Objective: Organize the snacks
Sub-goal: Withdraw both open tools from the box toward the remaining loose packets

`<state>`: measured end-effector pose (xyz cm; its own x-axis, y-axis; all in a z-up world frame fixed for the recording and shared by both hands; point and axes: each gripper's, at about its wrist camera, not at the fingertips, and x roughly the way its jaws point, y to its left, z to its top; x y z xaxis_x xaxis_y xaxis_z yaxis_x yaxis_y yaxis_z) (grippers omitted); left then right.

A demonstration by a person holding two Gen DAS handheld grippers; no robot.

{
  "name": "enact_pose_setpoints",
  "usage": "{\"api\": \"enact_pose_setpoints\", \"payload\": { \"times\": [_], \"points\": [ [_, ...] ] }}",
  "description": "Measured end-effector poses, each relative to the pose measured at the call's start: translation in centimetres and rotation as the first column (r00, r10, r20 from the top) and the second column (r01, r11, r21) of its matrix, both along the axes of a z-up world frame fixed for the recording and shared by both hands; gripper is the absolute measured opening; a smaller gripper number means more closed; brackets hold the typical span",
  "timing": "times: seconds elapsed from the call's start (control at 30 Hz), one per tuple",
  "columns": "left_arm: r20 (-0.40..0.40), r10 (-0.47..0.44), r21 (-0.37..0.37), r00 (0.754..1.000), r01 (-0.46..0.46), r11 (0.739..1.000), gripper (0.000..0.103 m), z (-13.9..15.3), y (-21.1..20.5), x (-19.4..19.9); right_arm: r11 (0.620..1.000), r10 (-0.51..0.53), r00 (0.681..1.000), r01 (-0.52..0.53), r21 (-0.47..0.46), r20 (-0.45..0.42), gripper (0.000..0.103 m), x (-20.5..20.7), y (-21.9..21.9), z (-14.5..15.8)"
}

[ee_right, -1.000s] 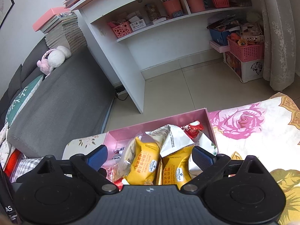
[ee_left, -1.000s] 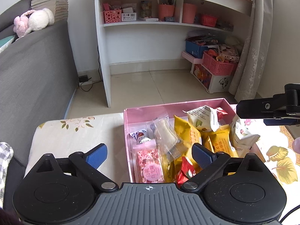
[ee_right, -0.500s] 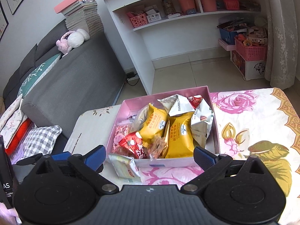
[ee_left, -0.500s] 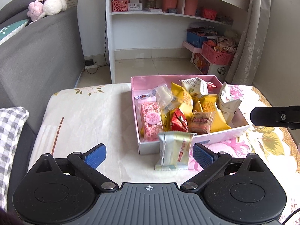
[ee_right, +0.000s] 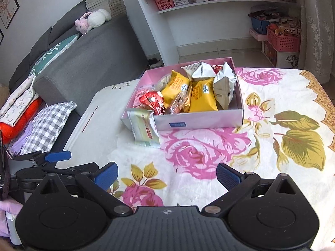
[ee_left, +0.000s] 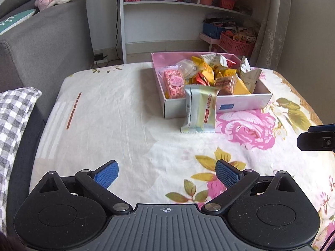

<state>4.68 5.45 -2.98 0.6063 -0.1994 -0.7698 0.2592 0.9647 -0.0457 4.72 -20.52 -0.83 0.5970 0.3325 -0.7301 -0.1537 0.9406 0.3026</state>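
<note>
Both grippers have drawn back from the pink cardboard box of snacks, now well ahead. Left gripper: blue-padded fingers spread, empty. Right gripper: likewise spread, empty. One pale green foil snack packet lies outside on the floral tablecloth, leaning against the box's near wall, long axis pointing toward the box. Only the right view shows the left gripper's blue finger.

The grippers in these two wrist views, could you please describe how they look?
Both the left gripper and right gripper match: black linkage arms with silver pivot pins, textured blue finger pads, round black housings, and a ribbed grey centre plate bearing a crosshair mark.
</note>
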Motion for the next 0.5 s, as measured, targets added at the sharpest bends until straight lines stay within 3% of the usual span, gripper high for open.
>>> {"api": "enact_pose_setpoints", "payload": {
  "times": [0.2, 0.5],
  "points": [
    [0.019, 0.001, 0.011, 1.0, -0.002, 1.0, 0.1, -1.6, 2.3, -1.9, 0.99, 0.113, 0.993, -0.112, -0.084, 0.012, 0.095, -3.1, 1.5, -2.3],
    [-0.009, 0.007, -0.038, 1.0, -0.008, 0.999, 0.1, -3.7, 3.6, -3.7, 0.962, 0.241, 0.971, -0.236, -0.136, 0.015, 0.095, -7.1, 2.9, -5.2]
  ]
}}
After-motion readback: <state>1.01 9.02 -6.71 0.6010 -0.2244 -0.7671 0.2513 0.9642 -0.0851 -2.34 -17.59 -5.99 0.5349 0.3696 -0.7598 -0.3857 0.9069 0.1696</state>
